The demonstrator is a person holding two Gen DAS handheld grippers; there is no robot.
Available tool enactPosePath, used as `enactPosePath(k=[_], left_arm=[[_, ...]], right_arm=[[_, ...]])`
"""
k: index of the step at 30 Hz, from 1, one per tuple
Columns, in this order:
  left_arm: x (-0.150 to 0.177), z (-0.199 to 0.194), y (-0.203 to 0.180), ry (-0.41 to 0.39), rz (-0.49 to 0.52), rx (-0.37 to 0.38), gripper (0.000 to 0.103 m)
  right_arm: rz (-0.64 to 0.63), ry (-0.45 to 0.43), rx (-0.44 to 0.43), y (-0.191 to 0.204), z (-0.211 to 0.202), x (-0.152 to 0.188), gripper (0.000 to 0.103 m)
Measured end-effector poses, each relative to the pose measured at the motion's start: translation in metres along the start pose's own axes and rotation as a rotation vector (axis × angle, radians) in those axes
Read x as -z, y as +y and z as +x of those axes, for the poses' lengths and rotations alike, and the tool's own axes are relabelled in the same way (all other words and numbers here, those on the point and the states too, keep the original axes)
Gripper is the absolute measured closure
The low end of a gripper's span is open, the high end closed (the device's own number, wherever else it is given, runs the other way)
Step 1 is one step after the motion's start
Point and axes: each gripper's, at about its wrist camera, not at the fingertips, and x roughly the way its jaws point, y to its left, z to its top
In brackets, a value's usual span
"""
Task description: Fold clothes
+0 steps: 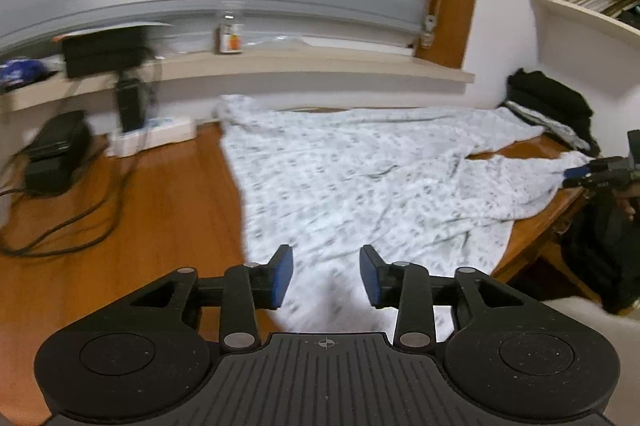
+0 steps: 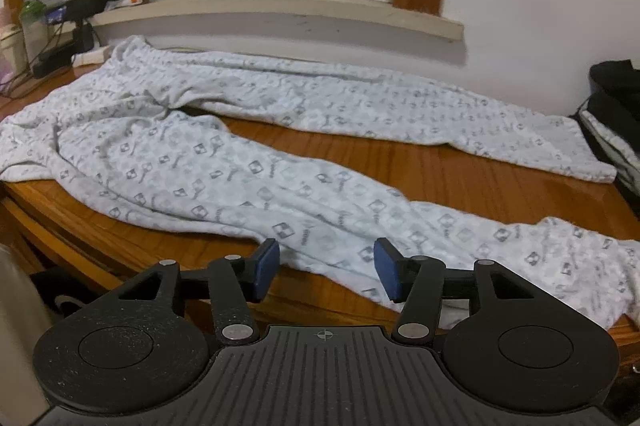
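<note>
Counter [image 2: 460,165] of brown wood, carrying patterned pyjama trousers [image 2: 224,177] spread flat, legs apart, waist toward window sill [image 2: 280,9]. Black clothes [image 2: 616,85] heaped at far corner. Left gripper [image 1: 326,276] over waist end, jaws apart, nothing between. Right gripper [image 2: 326,272] over near leg, jaws apart, empty. Best next: pinch near leg's hem and waist edge together, lift low, lay squarely onto far leg.

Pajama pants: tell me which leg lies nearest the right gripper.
The front leg, running along the table's near edge just ahead of the open right gripper. The other leg lies farther back, by the wall.
</note>
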Motion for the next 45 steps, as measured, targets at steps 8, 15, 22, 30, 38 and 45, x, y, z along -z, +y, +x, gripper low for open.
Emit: enactPosePath(k=[8, 15, 22, 30, 38, 45], left_arm=[[-0.053, 0.099, -0.066, 0.046, 0.141, 0.174, 0.054], [-0.091, 0.188, -0.136, 0.120, 0.283, 0.281, 0.048], [-0.106, 0.245, -0.164, 0.130, 0.302, 0.299, 0.051], [-0.116, 0.256, -0.158, 0.035, 0.237, 0.290, 0.102], [-0.121, 0.255, -0.146, 0.013, 0.184, 0.268, 0.102], [-0.117, 0.257, -0.154, 0.048, 0.189, 0.282, 0.087]], right_arm=[[0.039, -0.028, 0.097, -0.035, -0.023, 0.003, 0.044], [0.093, -0.023, 0.208, -0.076, -0.037, 0.021, 0.043], [0.177, -0.028, 0.294, -0.119, -0.052, 0.048, 0.043], [0.348, -0.115, 0.397, -0.171, -0.061, 0.067, 0.042], [0.378, -0.136, 0.419, -0.204, -0.027, 0.055, 0.029], [0.406, -0.103, 0.335, -0.220, -0.009, 0.052, 0.074]])
